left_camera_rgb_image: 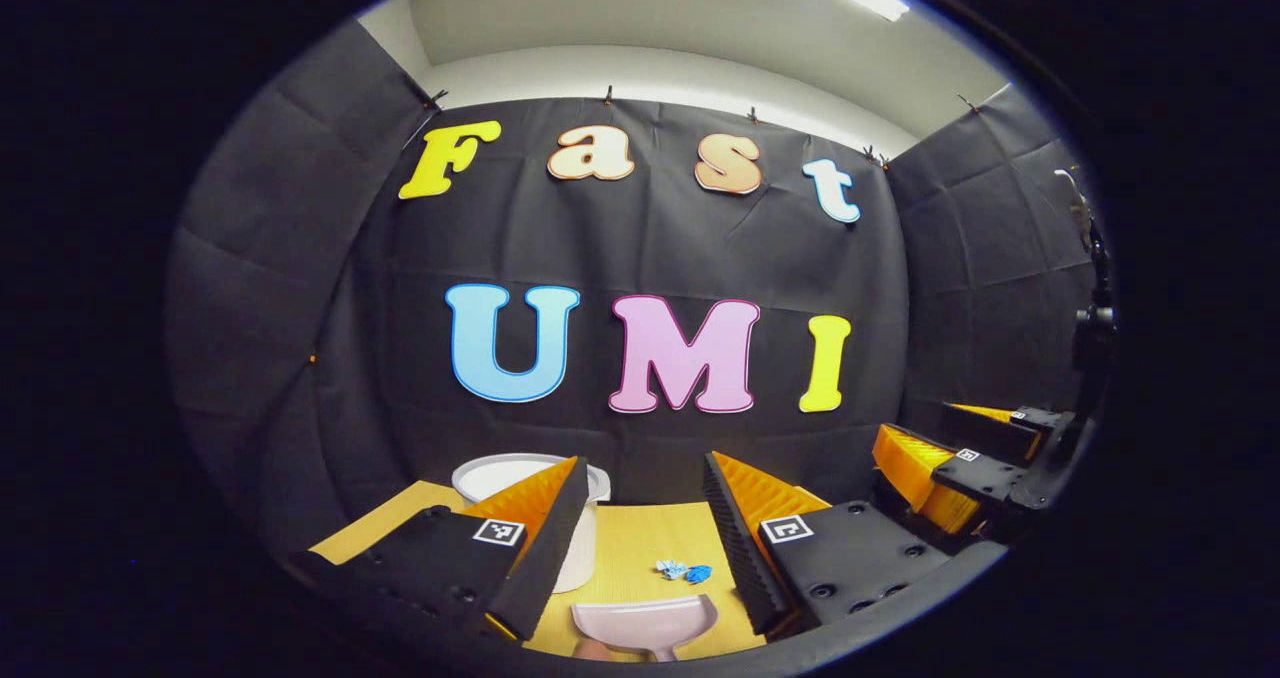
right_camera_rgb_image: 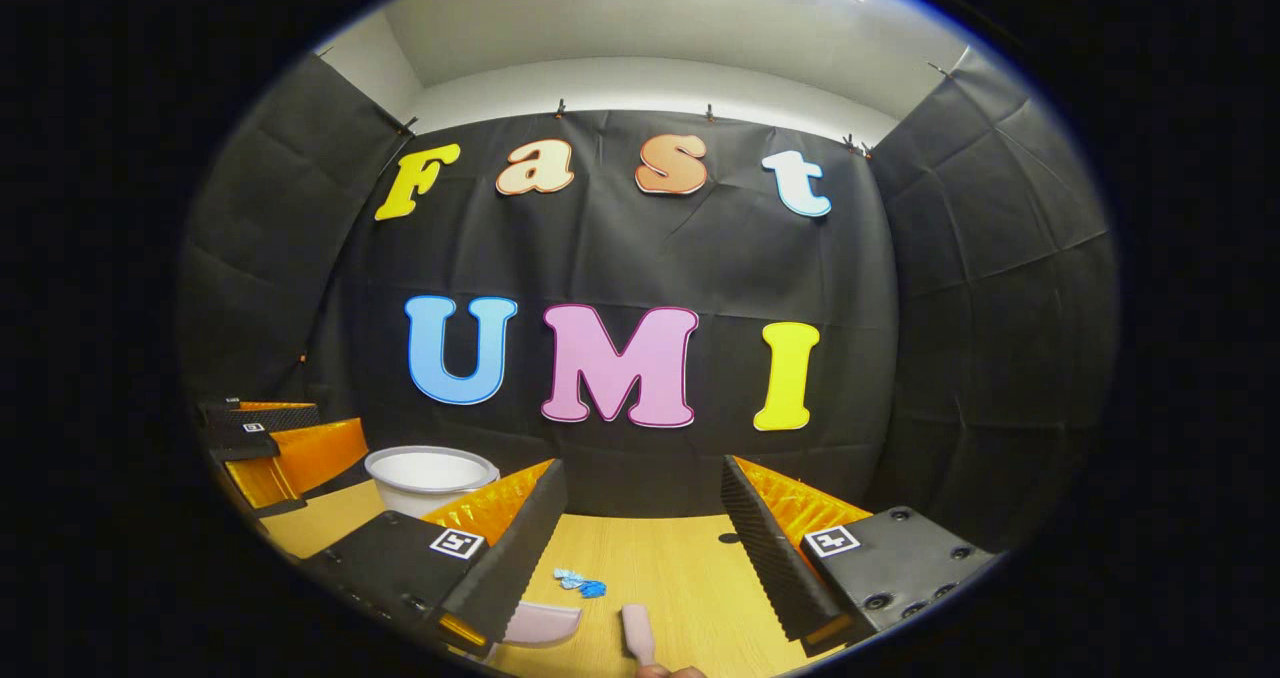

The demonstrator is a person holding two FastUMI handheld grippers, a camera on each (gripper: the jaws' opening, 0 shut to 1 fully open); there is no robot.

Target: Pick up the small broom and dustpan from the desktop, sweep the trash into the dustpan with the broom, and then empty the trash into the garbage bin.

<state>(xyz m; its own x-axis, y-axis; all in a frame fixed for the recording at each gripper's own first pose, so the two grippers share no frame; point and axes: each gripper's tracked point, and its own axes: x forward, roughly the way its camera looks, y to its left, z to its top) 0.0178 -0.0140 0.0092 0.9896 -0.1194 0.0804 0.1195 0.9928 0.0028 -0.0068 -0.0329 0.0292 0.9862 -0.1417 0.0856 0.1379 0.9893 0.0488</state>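
Now, in the left gripper view, the white bin (left_camera_rgb_image: 500,477) stands at the far left of the wooden worktop (left_camera_rgb_image: 640,548), partly hidden behind the left finger of the left gripper (left_camera_rgb_image: 640,538). The fingers (left_camera_rgb_image: 545,533) of this gripper are released, wide apart, and they hold nothing. Between them, on the worktop, lies the trash (left_camera_rgb_image: 685,570), some small blue and pale crumpled pieces. Just in front of the trash, at the bottom edge, lies the pink dustpan (left_camera_rgb_image: 645,626), near but not touching it. At the far right the right gripper (left_camera_rgb_image: 950,468) hangs above the worktop edge; whether it is released or clenched I cannot tell from there.

In the right gripper view, the left gripper (right_camera_rgb_image: 270,448) shows at the far left, and the bin (right_camera_rgb_image: 430,478) stands just beside it on the worktop (right_camera_rgb_image: 680,568). The fingers (right_camera_rgb_image: 525,538) of the right gripper (right_camera_rgb_image: 640,548) are also released, wide apart and empty. Between them lies the trash (right_camera_rgb_image: 580,583). The dustpan (right_camera_rgb_image: 540,623) lies below it, partly hidden by the left finger. To the right of the dustpan, at the bottom edge, a pink handle, the broom (right_camera_rgb_image: 637,646), lies on the worktop; its brush end is out of view.
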